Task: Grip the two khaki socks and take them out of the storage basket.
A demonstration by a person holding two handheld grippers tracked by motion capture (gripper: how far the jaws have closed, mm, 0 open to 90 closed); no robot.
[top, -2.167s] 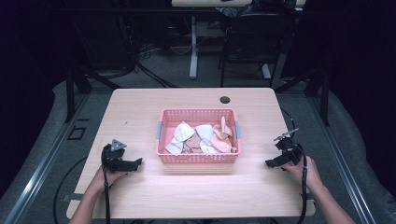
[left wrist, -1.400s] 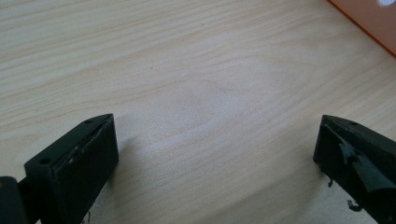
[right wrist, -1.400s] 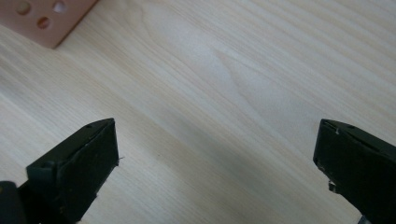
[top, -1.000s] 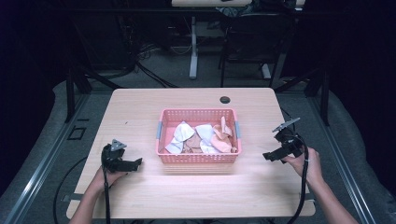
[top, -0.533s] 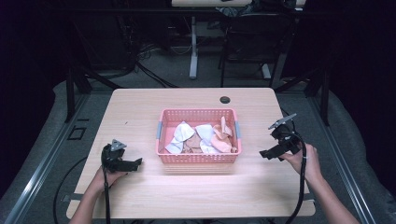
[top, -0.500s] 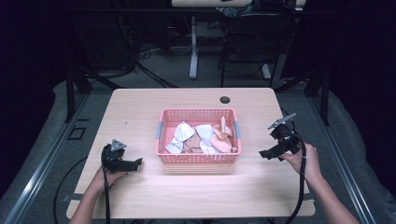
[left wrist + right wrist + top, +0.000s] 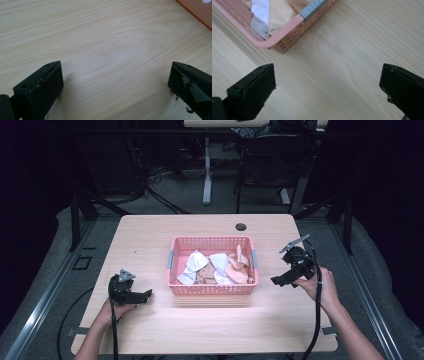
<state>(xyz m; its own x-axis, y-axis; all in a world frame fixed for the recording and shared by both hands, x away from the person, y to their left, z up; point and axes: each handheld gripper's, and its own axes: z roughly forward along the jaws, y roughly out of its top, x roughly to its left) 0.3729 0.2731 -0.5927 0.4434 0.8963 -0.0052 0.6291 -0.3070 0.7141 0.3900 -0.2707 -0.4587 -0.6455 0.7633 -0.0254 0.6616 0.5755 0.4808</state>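
1. The bench (image 7: 150,240) is pale wood with fine grain and a smooth, matt finish.
2. The basket (image 7: 212,289) is pink perforated plastic with grey handle strips.
3. The cloths (image 7: 197,265) inside look soft, white and peach.
4. The fingers (image 7: 40,87) are matt black, scuffed plastic.

Pink basket (image 7: 287,37) cut off by the top and left edges in the right gripper view, only one corner and a grey handle (image 7: 314,7) visible. Cloth pieces (image 7: 215,267) inside too small and jumbled in the high view to count or tell apart. Person's forearms cropped at the bottom edge.
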